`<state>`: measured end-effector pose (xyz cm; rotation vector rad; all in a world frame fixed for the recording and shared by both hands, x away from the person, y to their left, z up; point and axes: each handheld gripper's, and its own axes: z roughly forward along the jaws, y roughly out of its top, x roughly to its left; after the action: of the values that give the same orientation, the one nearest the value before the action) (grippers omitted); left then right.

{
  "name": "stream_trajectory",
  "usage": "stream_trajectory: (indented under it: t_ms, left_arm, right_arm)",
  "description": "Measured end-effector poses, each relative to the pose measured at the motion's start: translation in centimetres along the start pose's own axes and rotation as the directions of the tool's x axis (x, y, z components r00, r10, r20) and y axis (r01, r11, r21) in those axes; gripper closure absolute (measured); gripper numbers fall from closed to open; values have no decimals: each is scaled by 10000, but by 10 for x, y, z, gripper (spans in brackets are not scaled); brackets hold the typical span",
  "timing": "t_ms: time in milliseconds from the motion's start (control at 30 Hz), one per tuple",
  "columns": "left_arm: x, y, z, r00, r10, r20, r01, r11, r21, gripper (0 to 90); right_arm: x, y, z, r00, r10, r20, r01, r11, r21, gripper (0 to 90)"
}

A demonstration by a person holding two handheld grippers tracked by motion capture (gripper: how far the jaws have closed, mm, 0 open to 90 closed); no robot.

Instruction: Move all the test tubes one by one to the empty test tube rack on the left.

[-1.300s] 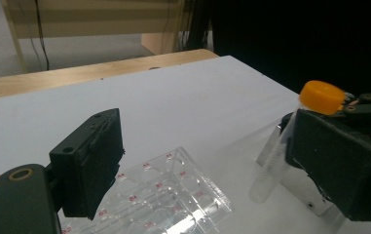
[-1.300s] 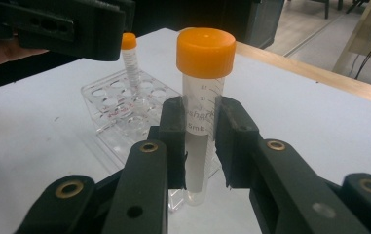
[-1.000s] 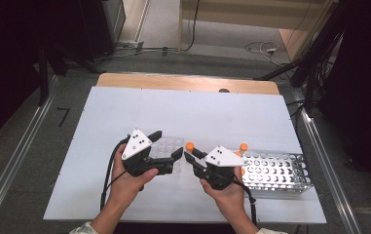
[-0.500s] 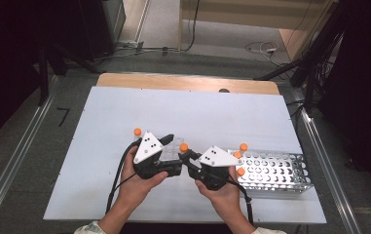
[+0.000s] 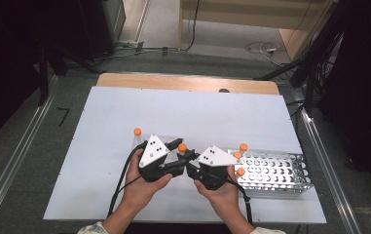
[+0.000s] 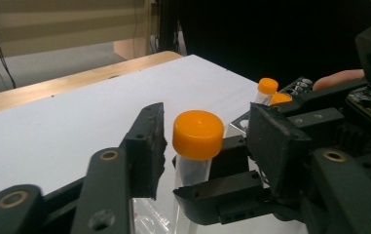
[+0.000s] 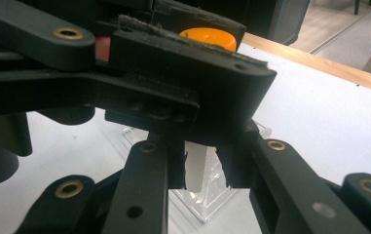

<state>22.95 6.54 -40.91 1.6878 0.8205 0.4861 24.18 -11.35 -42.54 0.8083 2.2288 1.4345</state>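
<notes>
Closing in from the left since a second ago, my left gripper (image 6: 205, 141) brackets the orange cap (image 6: 198, 134) without touching, while my right gripper (image 7: 200, 168) clamps the tube (image 7: 196, 170) left of the rack (image 5: 275, 170); an off-centre squeeze could tilt it.

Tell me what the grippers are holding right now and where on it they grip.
The right gripper clamps a clear orange-capped tube by its body, below the cap. The left gripper has been closing around the cap, not yet touching.
</notes>
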Motion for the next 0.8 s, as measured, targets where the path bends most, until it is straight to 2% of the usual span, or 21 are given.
stream_trajectory:
  t_ms: [367, 633, 800]
  left_arm:
    - [2, 0, -2, 9997, -5, -232, 2, 9999, -134, 688]
    - [3, 1, -2, 9998, -25, -195, 23, 9999, -126, 702]
    - [5, 3, -3, 9998, -90, -195, 86, 9997, -215, 704]
  right_arm:
    - [0, 0, 0, 10000, -54, -27, 54, 10000, -42, 721]
    - [0, 0, 0, 10000, -27, -47, 27, 10000, -48, 709]
    - [1, 0, 0, 9995, 267, -170, -268, 9996, -75, 464]
